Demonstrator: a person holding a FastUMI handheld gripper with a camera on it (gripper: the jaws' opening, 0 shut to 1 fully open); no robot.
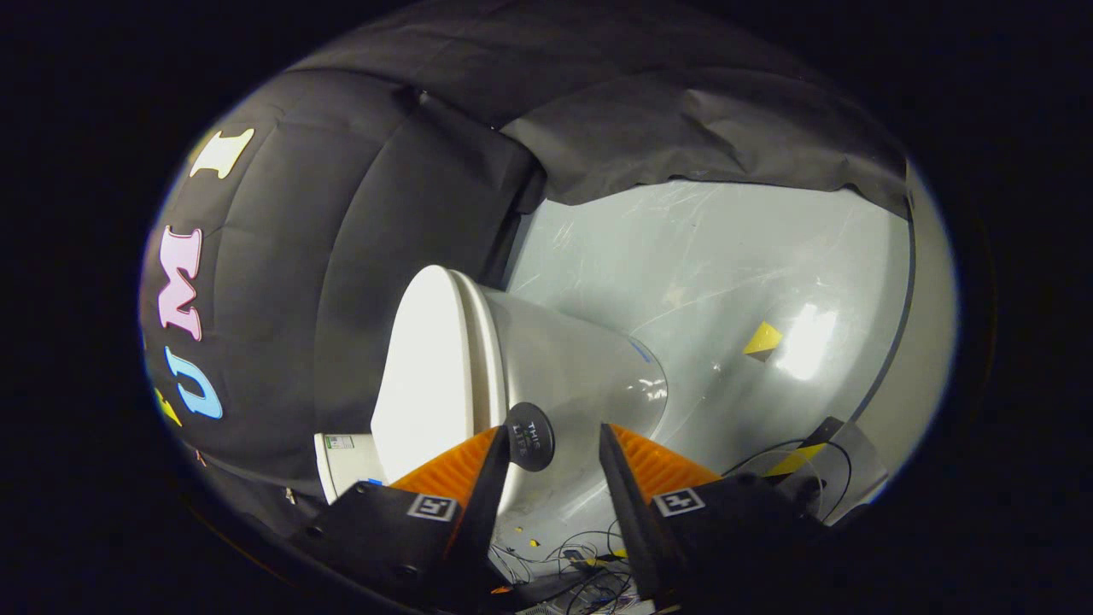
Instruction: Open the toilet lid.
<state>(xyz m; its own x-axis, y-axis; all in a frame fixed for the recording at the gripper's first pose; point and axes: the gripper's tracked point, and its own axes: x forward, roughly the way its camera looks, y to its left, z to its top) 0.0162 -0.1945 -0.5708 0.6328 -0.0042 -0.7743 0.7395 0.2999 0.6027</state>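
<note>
Tongs (pixel 553 461) stood released, orange ribbed fingers spread either side of the round black knob (pixel 529 436) on the white plastic toilet lid (pixel 423 367), seemingly aligned for gripping.

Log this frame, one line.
hand-held gripper: open, ahead of black knob | toilet lid: shut, untouched | floor: cables near base

Gripper (pixel 551 457) fingers spread apart, gripping nothing. Round black tab (pixel 529 436) lies between the tips, close against the left finger (pixel 461 468); contact not determinable. Tab is fixed beside the closed white toilet lid (pixel 423 367). Toilet bowl (pixel 572 359) stands on glossy grey floor (pixel 726 256).
</note>
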